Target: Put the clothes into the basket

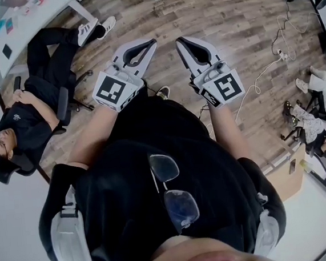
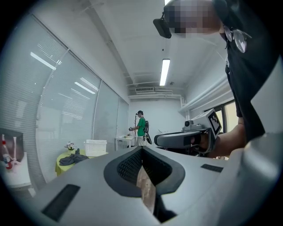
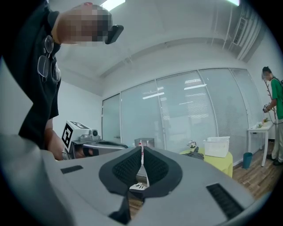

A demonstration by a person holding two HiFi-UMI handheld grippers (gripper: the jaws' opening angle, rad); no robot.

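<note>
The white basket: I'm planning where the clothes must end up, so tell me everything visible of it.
The white basket is a rectangular box, seemingly plastic, with latticed walls and a plain rim. It stands upright on a table draped in yellow-green, far off by the glass wall. Dark clothes lie beside it on the table; whether they touch is unclear. Its inside is hidden.

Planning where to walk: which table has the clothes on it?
The table with the yellow-green cloth, where dark clothes lie beside the white basket; the far white table stands by the green-shirted person.
</note>
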